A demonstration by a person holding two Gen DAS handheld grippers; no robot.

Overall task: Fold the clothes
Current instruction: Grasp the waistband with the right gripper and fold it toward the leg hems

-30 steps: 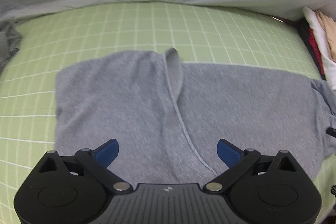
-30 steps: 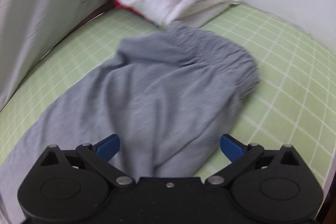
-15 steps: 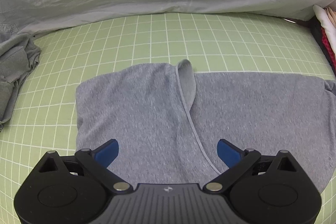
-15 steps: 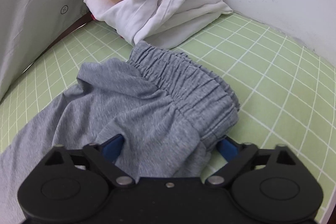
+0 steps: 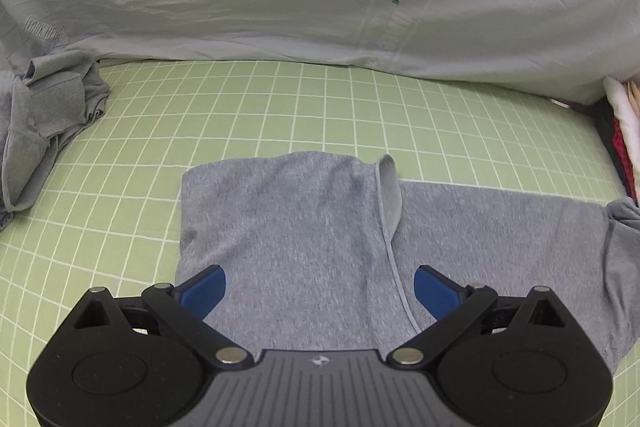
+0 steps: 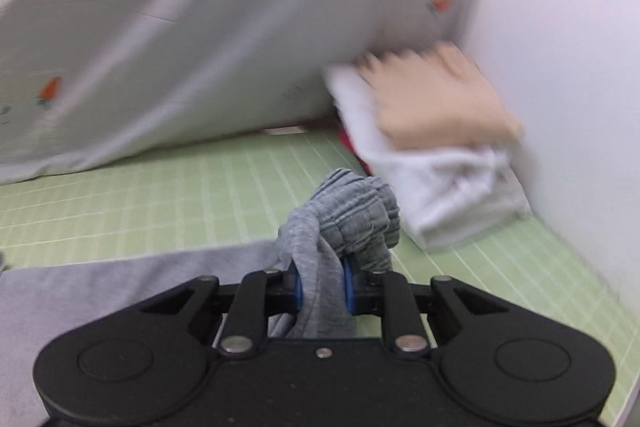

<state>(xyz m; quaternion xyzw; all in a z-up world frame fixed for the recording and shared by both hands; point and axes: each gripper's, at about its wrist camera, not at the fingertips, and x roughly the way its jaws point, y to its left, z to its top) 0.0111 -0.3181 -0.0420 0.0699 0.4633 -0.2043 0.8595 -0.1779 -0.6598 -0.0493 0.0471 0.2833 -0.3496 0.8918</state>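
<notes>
Waistband (image 6: pixel 360 219) pinched in right hand-held gripper (image 6: pixel 320 287) | left hand-held gripper (image 5: pixel 320 291) spread wide, empty

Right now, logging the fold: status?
Right gripper shut on grey pants' waistband. Left gripper open above legs. Folded stack close ahead.

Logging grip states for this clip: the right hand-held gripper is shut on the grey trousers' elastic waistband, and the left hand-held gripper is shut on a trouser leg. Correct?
Not quite. The left hand-held gripper is open, its blue fingers spread above the grey trousers without pinching them, as the left wrist view shows. The right hand-held gripper is indeed shut on the elastic waistband.
</notes>
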